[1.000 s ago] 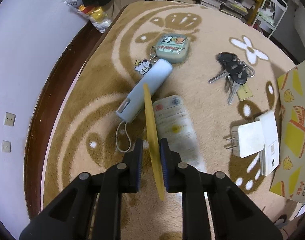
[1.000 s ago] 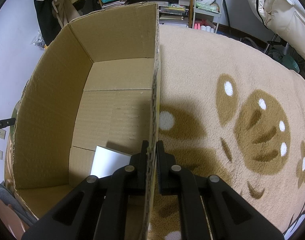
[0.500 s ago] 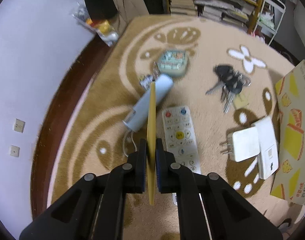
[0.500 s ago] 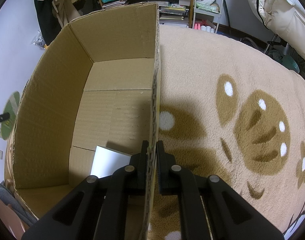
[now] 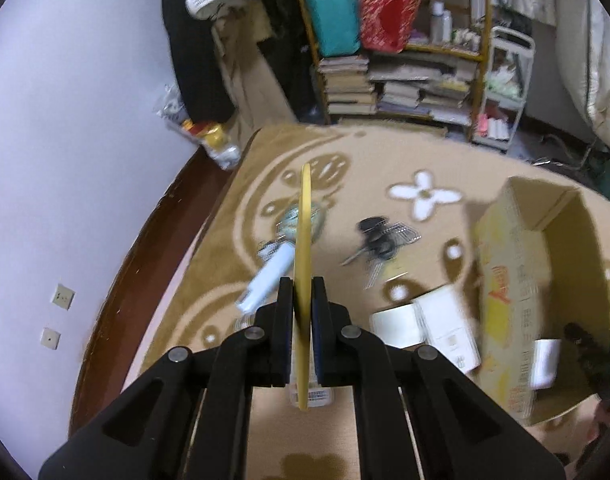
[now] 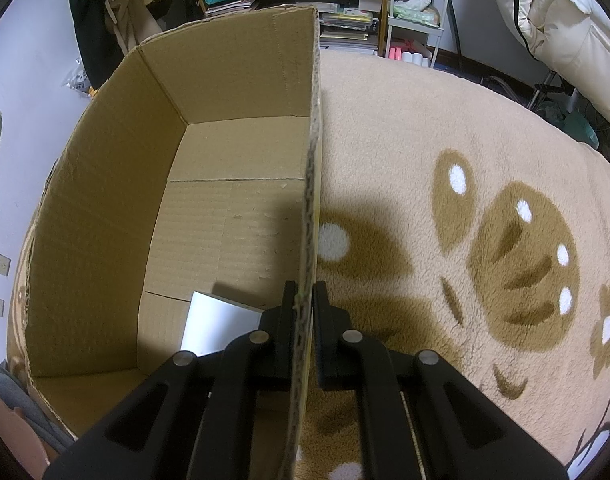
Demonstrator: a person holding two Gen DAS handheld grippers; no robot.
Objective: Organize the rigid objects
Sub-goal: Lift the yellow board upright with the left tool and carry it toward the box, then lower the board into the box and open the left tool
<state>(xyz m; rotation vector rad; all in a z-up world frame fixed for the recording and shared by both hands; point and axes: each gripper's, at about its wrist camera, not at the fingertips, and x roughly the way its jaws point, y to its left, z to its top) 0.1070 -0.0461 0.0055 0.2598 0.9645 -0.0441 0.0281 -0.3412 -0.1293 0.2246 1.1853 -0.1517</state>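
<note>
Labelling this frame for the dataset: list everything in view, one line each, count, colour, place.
yellow disc: 1, yellow, edge-on in the left gripper.
cardboard box: 1, brown, open, on the rug.
white card: 1, white, on the box floor.
bunch of keys: 1, black and silver, mid-rug.
pale blue stick: 1, light blue, left of the disc.
green pouch: 1, blurred, behind the disc.
white blocks: 2, white, beside the box.
rug: 1, beige and brown.
bookshelf: 1, back wall.
left gripper: black, shut on the disc.
right gripper: black, shut on the box wall.
</note>
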